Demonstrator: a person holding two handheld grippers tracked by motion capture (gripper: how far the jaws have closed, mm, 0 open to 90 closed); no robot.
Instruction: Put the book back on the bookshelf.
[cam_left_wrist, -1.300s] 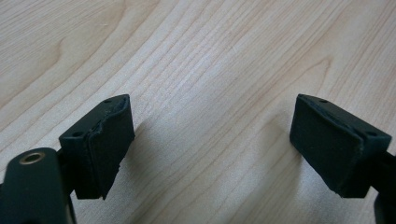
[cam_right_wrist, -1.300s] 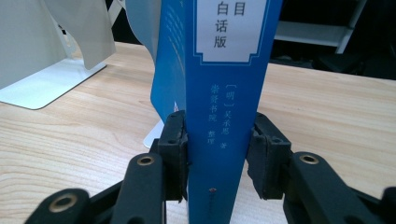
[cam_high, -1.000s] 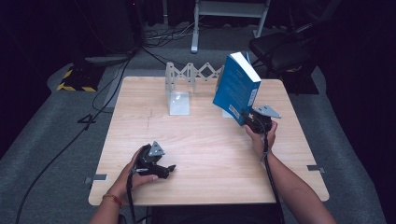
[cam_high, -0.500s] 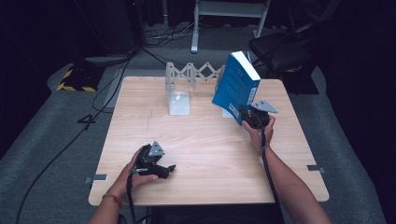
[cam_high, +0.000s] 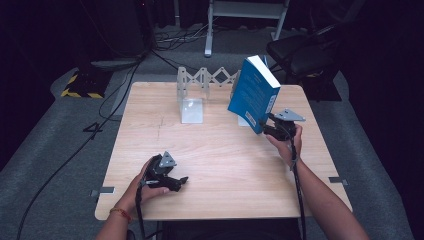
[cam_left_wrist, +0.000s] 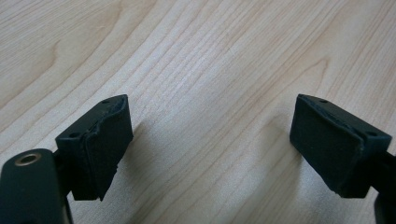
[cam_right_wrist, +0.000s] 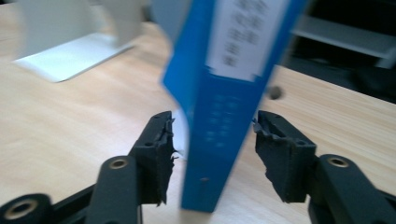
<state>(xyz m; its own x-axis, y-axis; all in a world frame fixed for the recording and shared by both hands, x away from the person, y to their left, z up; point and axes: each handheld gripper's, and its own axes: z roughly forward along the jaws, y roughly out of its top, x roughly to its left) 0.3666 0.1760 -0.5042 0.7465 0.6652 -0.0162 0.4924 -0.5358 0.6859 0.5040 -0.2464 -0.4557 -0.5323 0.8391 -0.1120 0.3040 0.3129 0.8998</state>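
Blue book (cam_high: 253, 93) seen standing tilted at far right of table (cam_high: 220, 150), long axis near upright, spine between just-opened jaws of right gripper (cam_high: 270, 129), pads parted from covers; left gripper (cam_high: 176, 181) rested open, empty, near left, well apart

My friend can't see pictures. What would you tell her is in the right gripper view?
A blue book stands tilted on its end between the right gripper's two black jaws, which have just been opening and no longer press it. Behind it on the wooden table stands a white bookend.
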